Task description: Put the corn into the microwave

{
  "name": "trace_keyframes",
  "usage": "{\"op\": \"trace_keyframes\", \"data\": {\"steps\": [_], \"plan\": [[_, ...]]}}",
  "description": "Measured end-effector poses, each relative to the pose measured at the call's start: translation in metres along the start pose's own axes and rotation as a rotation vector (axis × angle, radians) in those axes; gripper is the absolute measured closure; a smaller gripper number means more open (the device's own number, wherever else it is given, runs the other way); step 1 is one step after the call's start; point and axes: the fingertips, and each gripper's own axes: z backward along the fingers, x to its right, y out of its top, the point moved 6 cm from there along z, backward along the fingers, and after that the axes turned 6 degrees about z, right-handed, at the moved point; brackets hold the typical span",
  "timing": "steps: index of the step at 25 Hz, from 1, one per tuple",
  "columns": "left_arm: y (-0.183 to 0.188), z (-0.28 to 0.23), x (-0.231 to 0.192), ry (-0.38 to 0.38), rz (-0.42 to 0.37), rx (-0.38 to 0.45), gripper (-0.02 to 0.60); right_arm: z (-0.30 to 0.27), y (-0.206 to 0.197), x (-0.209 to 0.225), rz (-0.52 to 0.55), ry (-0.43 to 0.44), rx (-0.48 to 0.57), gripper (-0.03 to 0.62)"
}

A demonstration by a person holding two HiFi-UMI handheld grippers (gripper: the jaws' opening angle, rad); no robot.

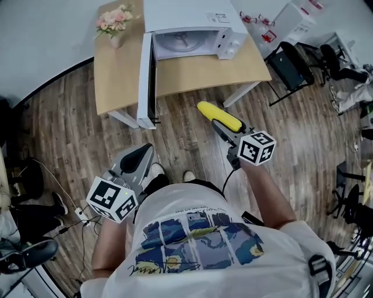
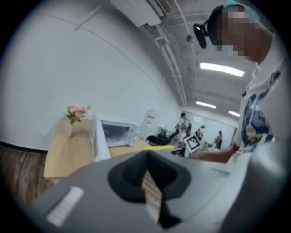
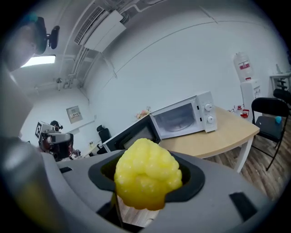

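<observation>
1. Floor [image 1: 186, 137]: wood plank, fills the middle and lower frame of the head view. The person stands on it, just short of the goal.
2. Surface [image 1: 119, 75]: pale wood, upper centre. It carries the oven at a height that can be reached while standing.
3. Microwave [image 1: 192, 17]: white, at the top centre on the surface, with its cavity facing the person. The turntable is visible and nothing else can be made out inside, so it looks ready to receive.
4. Door [image 1: 146, 81]: swung fully open to the left of the cavity, which leaves the approach clear.
5. Right tool [image 1: 225, 127]: right of centre, aimed at the oven and clamped on the cob. The grip is at the near end, probably so the free end enters first.
6. Left tool [image 1: 141, 156]: lower left, held low. Its jaws are drawn to a narrow slit with nothing between them. It seems idle, since the door needs no further work.
7. Corn [image 1: 218, 116]: yellow, centre frame, in the air over the floor and well apart from the cavity. It is not yet placed.
8. Flowers [image 1: 115, 20]: pink, upper left on the surface, clear of the route.
</observation>
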Motion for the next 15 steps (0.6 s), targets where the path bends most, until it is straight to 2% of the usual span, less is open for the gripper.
{"op": "trace_keyframes", "data": {"steps": [4,7,15], "plan": [[0.028,-0.001,-0.032,-0.063,-0.027,-0.001,0.572,-0.033,0.017,0.01,0.002,-0.084,0.014,0.339],[0.039,0.004,-0.056,-0.082,-0.049,-0.012,0.572,-0.063,0.026,0.016,0.01,-0.117,0.03,0.339],[0.055,-0.004,-0.098,-0.01,-0.017,0.019,0.572,-0.141,0.049,0.051,0.041,-0.127,0.018,0.339]]}}
